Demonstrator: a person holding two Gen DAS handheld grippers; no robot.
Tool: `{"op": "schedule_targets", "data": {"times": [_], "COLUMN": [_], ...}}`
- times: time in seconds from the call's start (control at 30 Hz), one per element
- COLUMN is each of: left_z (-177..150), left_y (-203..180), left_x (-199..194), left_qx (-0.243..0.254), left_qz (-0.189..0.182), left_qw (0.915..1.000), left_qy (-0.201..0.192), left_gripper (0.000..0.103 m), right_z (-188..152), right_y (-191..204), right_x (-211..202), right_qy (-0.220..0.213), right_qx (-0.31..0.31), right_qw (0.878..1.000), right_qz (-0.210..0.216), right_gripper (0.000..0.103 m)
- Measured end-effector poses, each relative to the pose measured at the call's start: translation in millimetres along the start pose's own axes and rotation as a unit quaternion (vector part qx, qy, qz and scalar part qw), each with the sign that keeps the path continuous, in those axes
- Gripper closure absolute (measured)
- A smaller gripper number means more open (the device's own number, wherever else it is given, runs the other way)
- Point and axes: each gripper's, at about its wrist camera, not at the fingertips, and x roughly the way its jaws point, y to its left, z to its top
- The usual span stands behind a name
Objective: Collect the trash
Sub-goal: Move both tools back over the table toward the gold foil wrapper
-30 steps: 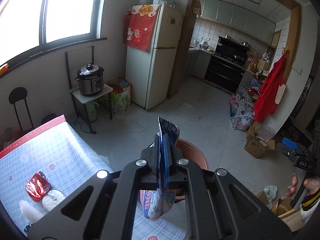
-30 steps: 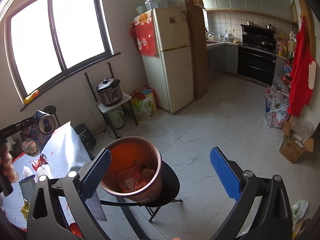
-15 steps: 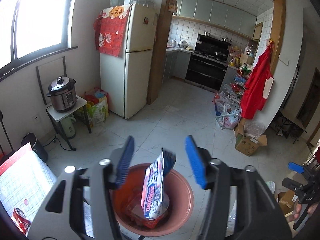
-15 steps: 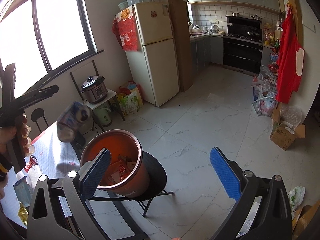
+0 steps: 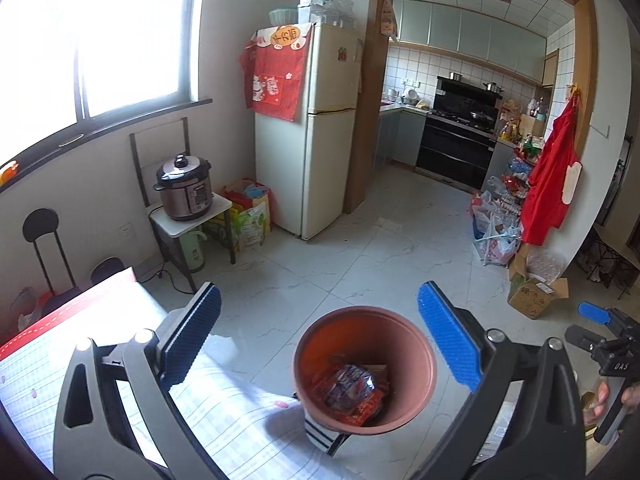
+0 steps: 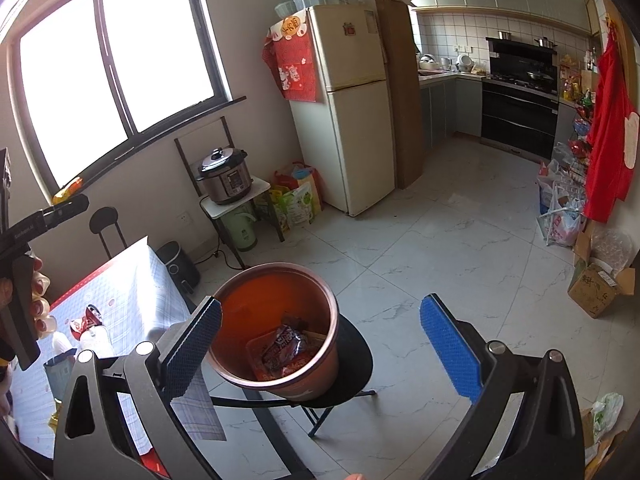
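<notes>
right tongs handle (image 5: 618, 366): "DAS" | other print on wrappers and fridge: too blurred to read

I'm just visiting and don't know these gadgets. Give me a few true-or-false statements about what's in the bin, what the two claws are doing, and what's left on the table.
1. The left gripper grips a snack bag. False: its jaws are spread wide and hold nothing.
2. A snack bag lies inside the orange bin. True.
3. The orange bin stands directly on the floor. False: in the right wrist view it sits on a black stool.
4. The right gripper is open and empty. True.
5. A crushed red can lies on the table. True.
6. The bin is full to the brim. False: trash covers only its bottom.
</notes>
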Motion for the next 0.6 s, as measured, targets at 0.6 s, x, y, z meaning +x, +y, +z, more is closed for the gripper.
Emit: {"op": "schedule_targets", "data": {"times": [0.6], "left_z": [-121], "left_y": [159], "left_x": [-182], "left_qx": [-0.126], "left_qz": [0.161], "left_qw": [0.9790], "left_qy": [-0.004], "left_gripper": [0.006], "right_z": [-29], "right_y": [137], "right_x": [0], "right_qy": [0.019], "right_qx": [-0.047], "right_qw": [0.996], "right_qz": [0.069], "right_gripper": [0.005]}}
